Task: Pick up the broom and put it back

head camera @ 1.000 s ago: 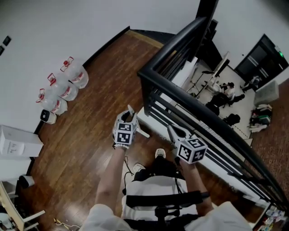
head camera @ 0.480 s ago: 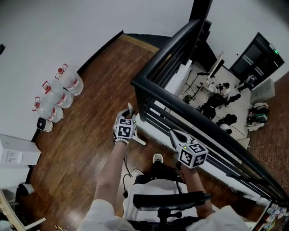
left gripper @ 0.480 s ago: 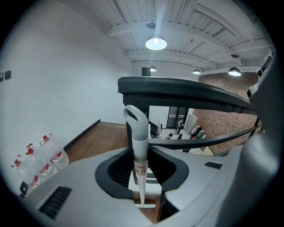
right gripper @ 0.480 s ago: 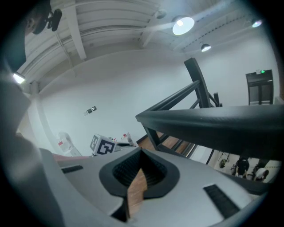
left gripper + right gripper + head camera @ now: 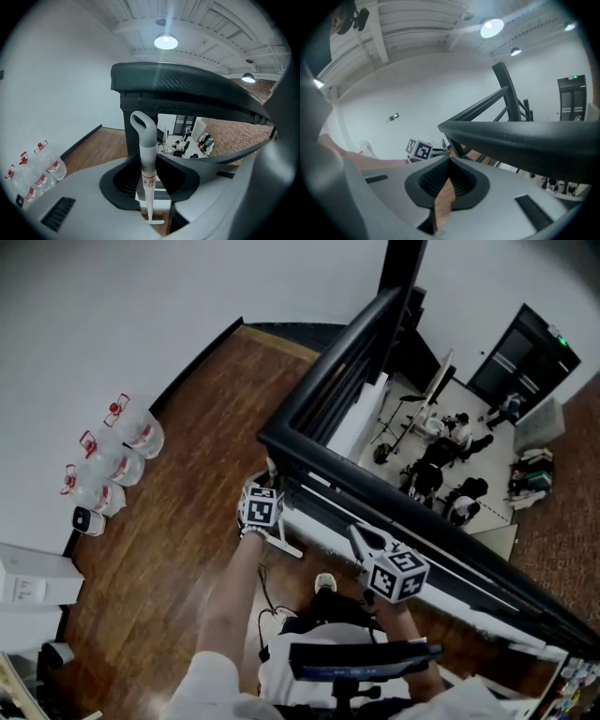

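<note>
Left gripper (image 5: 269, 479) has its two jaws pinched on the pale grey, round plastic handle of the broom (image 5: 148, 159). In the left gripper view the handle stands upright between the jaws. Its loop-shaped end is at the top, and a small white label edged in red is wrapped around it just above the grip. Behind the handle runs the broad top rail of a black metal railing (image 5: 187, 89), and a round ceiling lamp (image 5: 166, 41) glows above it. The broom's brush end cannot be made out in any view. Right gripper (image 5: 361, 535) has its jaws pressed almost together with nothing between them, and only a thin sliver of floor shows through the slit. In the head view it hovers just beside the railing's lower bars, to the right of the left gripper and apart from it. The person's bare left forearm (image 5: 234, 606) reaches forward over the dark brown wooden plank floor (image 5: 187, 521). Several clear plastic water bottles with red labels and red caps (image 5: 122, 460) stand together against the white wall, well apart from both grippers. Beyond the railing a lower, lighter floor is visible, where a few people (image 5: 441, 456) sit.
</note>
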Demonstrator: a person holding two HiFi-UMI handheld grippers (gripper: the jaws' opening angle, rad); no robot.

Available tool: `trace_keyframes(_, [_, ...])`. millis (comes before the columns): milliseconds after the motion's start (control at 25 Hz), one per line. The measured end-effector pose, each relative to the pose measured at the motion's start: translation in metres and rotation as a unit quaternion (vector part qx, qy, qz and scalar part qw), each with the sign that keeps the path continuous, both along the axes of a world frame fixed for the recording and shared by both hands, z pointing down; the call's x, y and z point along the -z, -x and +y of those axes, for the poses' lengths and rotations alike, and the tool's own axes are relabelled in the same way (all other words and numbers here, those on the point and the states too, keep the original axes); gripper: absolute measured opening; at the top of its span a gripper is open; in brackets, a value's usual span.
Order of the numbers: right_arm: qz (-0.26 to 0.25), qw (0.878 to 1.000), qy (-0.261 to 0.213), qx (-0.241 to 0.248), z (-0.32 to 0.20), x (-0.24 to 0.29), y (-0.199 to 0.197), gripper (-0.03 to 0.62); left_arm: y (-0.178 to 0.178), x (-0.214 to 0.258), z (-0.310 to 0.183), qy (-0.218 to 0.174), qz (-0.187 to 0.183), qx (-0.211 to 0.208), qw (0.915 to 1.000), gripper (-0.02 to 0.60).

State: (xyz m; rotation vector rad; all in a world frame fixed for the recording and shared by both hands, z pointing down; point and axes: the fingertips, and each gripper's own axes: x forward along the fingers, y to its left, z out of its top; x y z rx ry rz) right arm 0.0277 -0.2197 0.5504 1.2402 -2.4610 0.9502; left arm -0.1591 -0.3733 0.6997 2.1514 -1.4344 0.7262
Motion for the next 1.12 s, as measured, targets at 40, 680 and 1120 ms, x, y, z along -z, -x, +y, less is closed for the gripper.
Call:
trace_keyframes(40, [0.0, 1.0, 0.0, 0.0, -0.002, 0.001, -0.002, 0.011, -0.003, 0.0, -0.004, 0.001, 0.001, -0.001, 1.0, 0.104])
trace_keyframes(680, [0.004, 1.0, -0.013, 0.016, -0.009, 0.015, -0.002, 0.011, -0.015, 0.018, -0.011, -0.012, 0.06, 0.022, 0.9979, 0.192])
trace_keyframes(1120, [-0.011, 0.997, -0.046, 0.057, 0.021, 0.037, 0.053, 0.011, 0.035, 0.092, 0.12, -0.091, 0.131, 0.088, 0.9833, 0.028])
